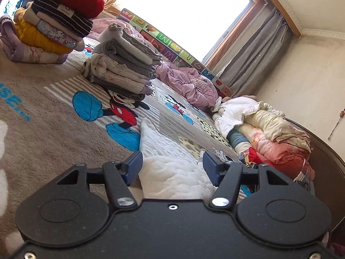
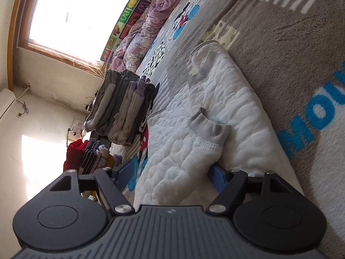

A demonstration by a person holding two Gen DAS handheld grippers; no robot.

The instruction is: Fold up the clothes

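Note:
A white quilted garment [image 2: 204, 99] with grey trim lies flat on the Mickey Mouse blanket [image 2: 291, 49]. One sleeve with a grey cuff [image 2: 207, 125] is folded over its body. My right gripper [image 2: 170, 174] straddles the near end of the garment; the cloth sits between the fingers, and the left pad [image 2: 124, 172] stands just clear of the cloth edge. In the left wrist view the same garment [image 1: 166, 168] runs between the fingers of my left gripper [image 1: 172, 168]. Its jaws stand apart, low over the cloth, and do not pinch it.
Two stacks of folded clothes stand on the blanket: a grey and beige one [image 1: 120, 71] and a taller one topped with red [image 1: 62, 15]. A pink quilt [image 1: 187, 79] lies by the alphabet mat [image 1: 170, 41]. Unfolded clothes [image 1: 269, 133] pile at the right beside the dark bed edge [image 1: 323, 153].

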